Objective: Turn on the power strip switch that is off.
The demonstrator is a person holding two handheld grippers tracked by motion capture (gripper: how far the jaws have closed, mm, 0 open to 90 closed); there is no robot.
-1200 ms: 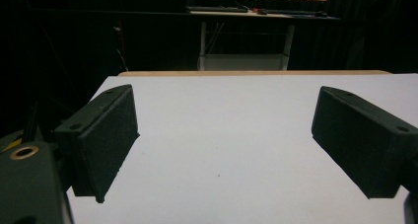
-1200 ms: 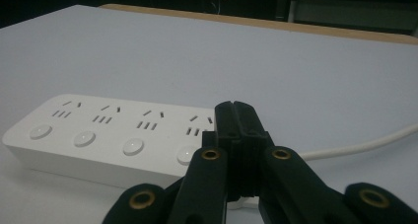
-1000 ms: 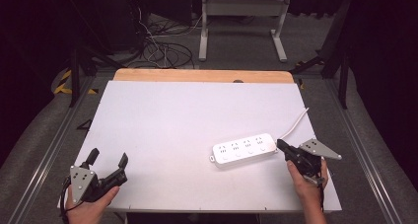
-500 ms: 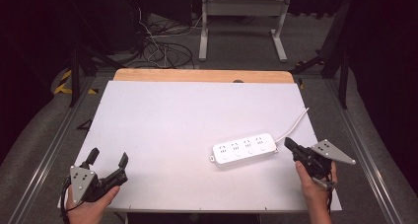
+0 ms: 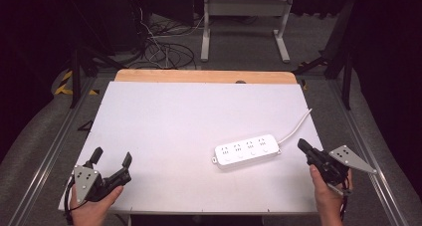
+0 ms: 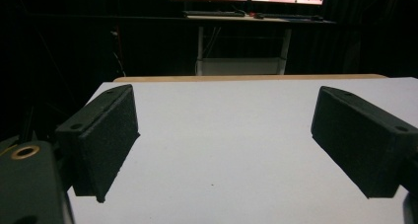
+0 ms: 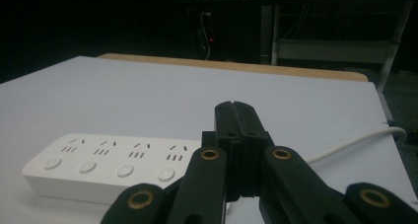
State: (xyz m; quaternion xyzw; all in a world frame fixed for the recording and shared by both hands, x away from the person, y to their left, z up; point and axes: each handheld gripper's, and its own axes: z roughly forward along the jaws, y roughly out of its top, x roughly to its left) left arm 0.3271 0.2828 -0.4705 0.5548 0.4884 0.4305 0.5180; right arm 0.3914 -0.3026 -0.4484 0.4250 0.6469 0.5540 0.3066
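Since the earlier frame, my right tool (image 5: 302, 145) has backed off, jaws together. On the tabletop (image 5: 164, 121), right of centre, the power strip (image 5: 246, 151) looks rigid, light, slippery; I'd grip its long sides. Left tool (image 5: 111, 159) gapes wide.

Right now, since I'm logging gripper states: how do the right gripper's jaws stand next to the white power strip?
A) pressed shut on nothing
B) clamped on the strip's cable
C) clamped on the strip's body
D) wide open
A: in the right gripper view the right gripper has its two black jaws pressed together with nothing between them, while the power strip and its cable lie apart on the table.
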